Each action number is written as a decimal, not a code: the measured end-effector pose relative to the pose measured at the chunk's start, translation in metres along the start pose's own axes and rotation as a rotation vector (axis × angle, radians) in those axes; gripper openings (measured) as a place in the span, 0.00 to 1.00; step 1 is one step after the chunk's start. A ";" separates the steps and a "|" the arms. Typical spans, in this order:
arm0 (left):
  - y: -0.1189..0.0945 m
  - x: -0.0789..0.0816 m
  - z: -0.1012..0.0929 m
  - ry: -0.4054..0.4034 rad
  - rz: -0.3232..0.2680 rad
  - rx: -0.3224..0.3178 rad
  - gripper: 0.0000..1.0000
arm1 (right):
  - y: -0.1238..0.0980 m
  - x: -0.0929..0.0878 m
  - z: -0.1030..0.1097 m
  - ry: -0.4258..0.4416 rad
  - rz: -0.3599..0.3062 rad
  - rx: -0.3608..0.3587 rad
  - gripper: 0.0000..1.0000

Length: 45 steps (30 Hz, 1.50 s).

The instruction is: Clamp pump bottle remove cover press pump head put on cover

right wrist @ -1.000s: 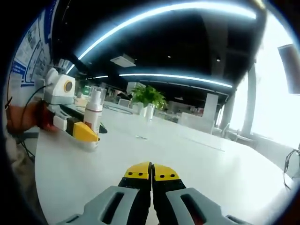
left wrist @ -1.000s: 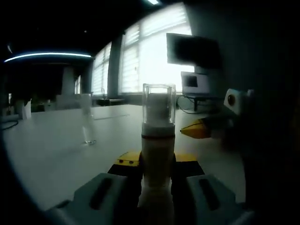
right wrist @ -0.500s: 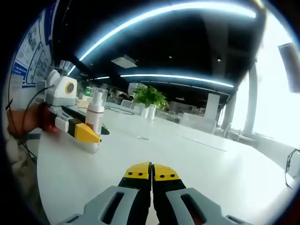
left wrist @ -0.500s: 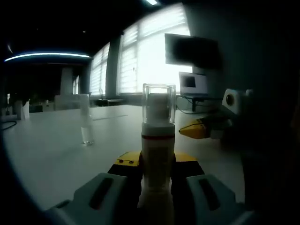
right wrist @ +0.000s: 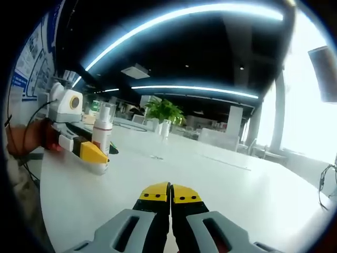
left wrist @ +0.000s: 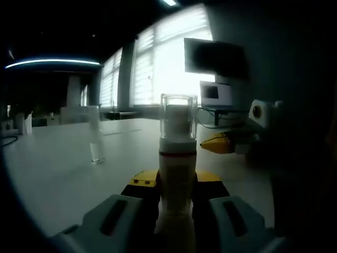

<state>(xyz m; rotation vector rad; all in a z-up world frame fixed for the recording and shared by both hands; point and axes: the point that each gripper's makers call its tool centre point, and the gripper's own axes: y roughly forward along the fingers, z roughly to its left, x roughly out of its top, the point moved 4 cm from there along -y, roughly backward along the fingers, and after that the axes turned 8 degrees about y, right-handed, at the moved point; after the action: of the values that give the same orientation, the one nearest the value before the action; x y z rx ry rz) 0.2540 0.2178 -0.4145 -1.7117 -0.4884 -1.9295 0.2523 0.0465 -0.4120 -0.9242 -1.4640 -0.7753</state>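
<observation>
A white pump bottle (left wrist: 177,184) with a clear cover (left wrist: 178,119) over its pump head stands upright on the white table. My left gripper (left wrist: 167,182) is shut on its body, yellow tips on either side. In the right gripper view the same bottle (right wrist: 102,138) stands at the left, held by the left gripper (right wrist: 87,150) with a hand behind it. My right gripper (right wrist: 170,196) is shut on nothing, low over the table, well to the right of the bottle. The right gripper (left wrist: 221,143) also pokes into the left gripper view from the right.
A clear glass (left wrist: 95,141) stands on the white table (left wrist: 63,174) to the left of the bottle. A monitor (left wrist: 216,92) and a dark screen sit by the bright windows. A green plant (right wrist: 164,110) stands far across the table.
Both views have shifted only slightly with the hands. The bottle stays clamped and the right gripper stays shut.
</observation>
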 end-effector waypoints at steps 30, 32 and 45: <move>0.000 0.001 -0.003 -0.002 0.001 -0.001 0.14 | -0.002 0.007 0.004 0.034 -0.040 0.023 0.00; 0.000 0.001 -0.003 -0.002 0.001 0.000 0.14 | -0.002 0.004 0.003 0.040 -0.024 0.010 0.00; -0.001 0.001 -0.004 -0.003 0.001 0.000 0.14 | -0.003 0.005 0.001 0.012 -0.007 -0.019 0.00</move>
<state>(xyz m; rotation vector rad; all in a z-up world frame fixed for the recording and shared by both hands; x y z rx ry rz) 0.2506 0.2161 -0.4137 -1.7149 -0.4891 -1.9265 0.2489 0.0463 -0.4069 -0.9275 -1.4526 -0.7994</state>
